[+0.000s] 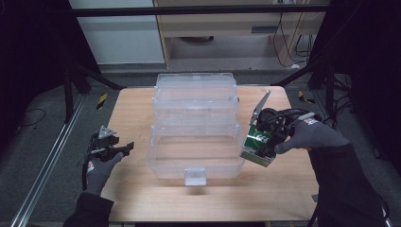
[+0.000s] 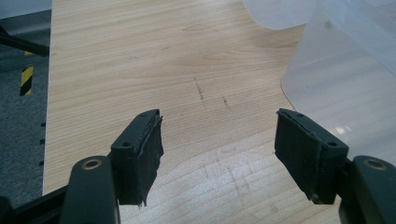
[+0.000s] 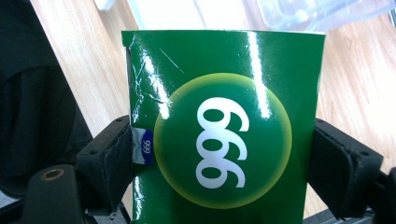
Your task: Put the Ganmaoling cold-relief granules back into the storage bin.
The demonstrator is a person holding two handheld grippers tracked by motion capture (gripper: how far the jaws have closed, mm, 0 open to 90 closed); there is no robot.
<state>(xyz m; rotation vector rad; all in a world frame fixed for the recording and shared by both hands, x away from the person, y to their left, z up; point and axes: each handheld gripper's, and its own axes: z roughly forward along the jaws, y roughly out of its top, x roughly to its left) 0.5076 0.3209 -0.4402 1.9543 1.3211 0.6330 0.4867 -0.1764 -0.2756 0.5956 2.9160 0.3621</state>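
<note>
Your right gripper [image 3: 219, 154] has its two black jaws pressed against the left and right sides of a green box [image 3: 224, 126], gripping it. The glossy face toward the camera bears a yellow-green disc with white numerals. Its left edge is creased. Behind it lies the wooden surface [image 3: 355, 88], with a clear plastic container [image 3: 317, 9] at top.
</note>
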